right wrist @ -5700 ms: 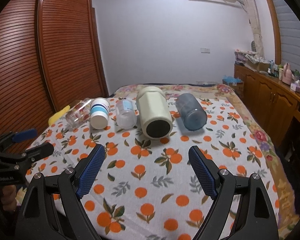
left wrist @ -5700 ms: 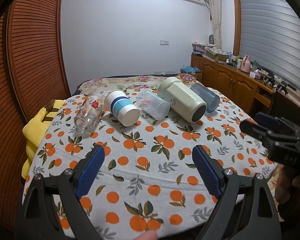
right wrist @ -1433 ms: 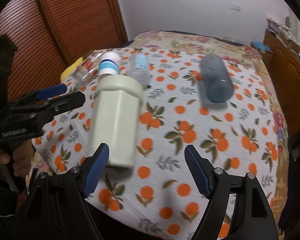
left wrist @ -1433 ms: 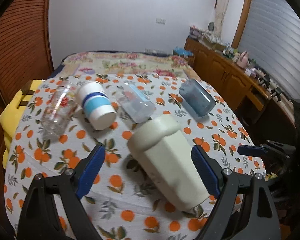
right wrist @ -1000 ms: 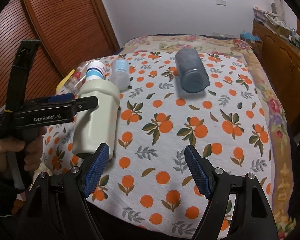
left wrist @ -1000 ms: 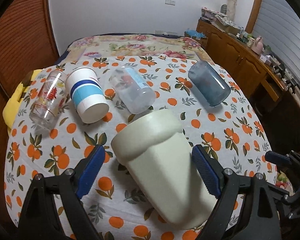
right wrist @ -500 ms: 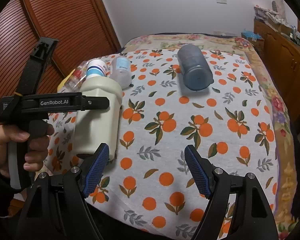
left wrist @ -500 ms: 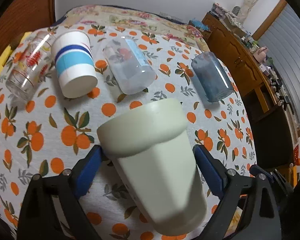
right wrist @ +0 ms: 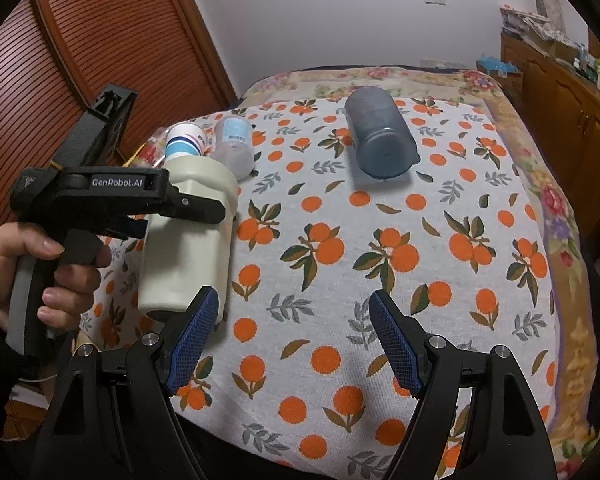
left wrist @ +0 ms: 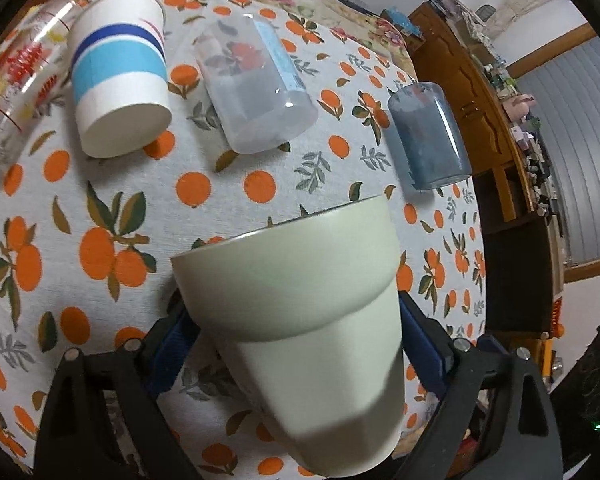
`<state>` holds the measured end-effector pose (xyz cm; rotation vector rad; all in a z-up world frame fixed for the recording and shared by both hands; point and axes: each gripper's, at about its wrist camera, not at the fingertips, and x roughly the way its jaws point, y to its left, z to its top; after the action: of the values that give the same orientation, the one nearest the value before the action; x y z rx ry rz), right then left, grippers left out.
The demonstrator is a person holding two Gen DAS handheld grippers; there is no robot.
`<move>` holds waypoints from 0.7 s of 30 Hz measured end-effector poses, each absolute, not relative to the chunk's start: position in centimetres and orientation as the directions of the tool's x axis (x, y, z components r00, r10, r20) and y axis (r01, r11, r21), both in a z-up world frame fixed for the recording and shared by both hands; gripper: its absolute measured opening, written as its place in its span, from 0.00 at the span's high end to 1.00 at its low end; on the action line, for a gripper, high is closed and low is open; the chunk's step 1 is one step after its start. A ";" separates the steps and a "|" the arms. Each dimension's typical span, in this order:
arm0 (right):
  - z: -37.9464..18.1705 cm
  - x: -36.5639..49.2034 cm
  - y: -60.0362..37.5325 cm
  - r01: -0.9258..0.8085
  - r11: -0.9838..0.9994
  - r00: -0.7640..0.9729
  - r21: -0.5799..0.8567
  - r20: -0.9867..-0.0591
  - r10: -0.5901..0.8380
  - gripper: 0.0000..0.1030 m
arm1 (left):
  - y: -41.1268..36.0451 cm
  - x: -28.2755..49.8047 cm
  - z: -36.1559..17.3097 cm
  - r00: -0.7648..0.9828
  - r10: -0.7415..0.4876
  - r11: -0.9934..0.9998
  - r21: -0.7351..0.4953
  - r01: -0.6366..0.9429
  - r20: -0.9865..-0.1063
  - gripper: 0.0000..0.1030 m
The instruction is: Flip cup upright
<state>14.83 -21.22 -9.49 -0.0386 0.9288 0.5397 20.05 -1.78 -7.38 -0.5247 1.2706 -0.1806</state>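
Between our left tongs point(left wrist: 296, 344) sits the cream cup point(left wrist: 300, 320), clamped at its sides below the wider rim band, rim uppermost and nearly vertical at the near left of the surface point(right wrist: 380, 240). We judge the mid-body grip was chosen to let the cup pivot; whether its base touches the cloth we cannot tell. Our right tongs point(right wrist: 292, 340) hang wide and empty just beside it. A blue tumbler point(right wrist: 380, 140), clear cup point(left wrist: 256, 88) and striped paper cup point(left wrist: 120, 76) lie on their sides beyond
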 end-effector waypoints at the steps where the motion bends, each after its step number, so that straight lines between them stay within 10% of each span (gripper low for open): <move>1: -9.6 14.8 -21.2 -0.459 0.867 0.476 0.195 -0.770 0.425 0.23 | -1.7 20.1 -7.4 0.298 -0.414 0.869 -0.471 -0.152 -0.860 0.10; 21: -10.5 14.7 -21.2 -0.453 0.866 0.465 0.210 -0.774 0.430 0.23 | -1.9 17.4 -2.5 0.547 -0.310 0.942 -0.328 0.067 -0.778 0.25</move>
<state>14.65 -21.21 -10.50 -0.0269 0.9427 0.5426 17.39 -1.91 -2.53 -0.2738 0.9693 -0.2269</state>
